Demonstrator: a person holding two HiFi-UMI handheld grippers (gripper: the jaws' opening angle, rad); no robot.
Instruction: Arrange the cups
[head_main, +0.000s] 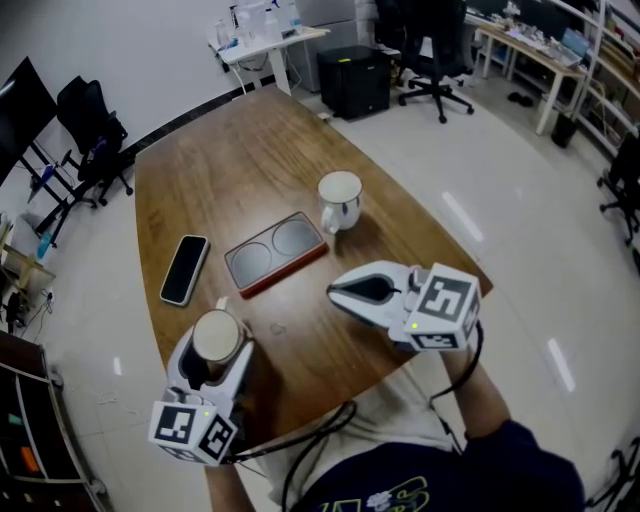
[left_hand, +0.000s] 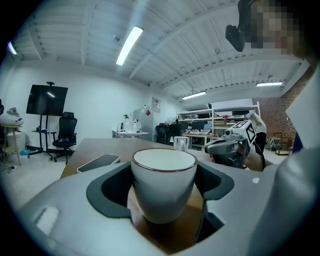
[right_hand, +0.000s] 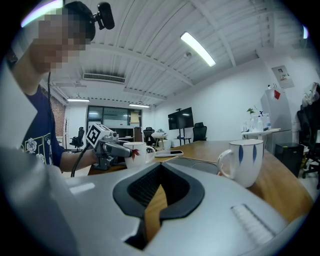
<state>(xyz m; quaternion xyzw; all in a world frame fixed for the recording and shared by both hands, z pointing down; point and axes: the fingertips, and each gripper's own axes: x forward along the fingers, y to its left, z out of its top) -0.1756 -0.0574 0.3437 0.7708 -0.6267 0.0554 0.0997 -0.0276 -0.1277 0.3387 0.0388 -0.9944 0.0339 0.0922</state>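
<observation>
A white cup with a dark rim (head_main: 216, 336) (left_hand: 162, 190) stands on the wooden table (head_main: 230, 170) near its front edge. My left gripper (head_main: 217, 322) (left_hand: 163, 172) has its jaws spread wide on either side of this cup, and I see no squeeze on it. A white mug with blue marks (head_main: 340, 198) (right_hand: 245, 161) stands farther back, beside a dark tray with two round recesses (head_main: 275, 252). My right gripper (head_main: 338, 291) (right_hand: 159, 172) hovers over the table's right front part, shut and empty, well short of the mug.
A black phone (head_main: 185, 268) (left_hand: 99, 161) lies left of the tray. The table's front edge runs just under both grippers. Office chairs, a black cabinet (head_main: 353, 80) and desks stand on the floor beyond the table.
</observation>
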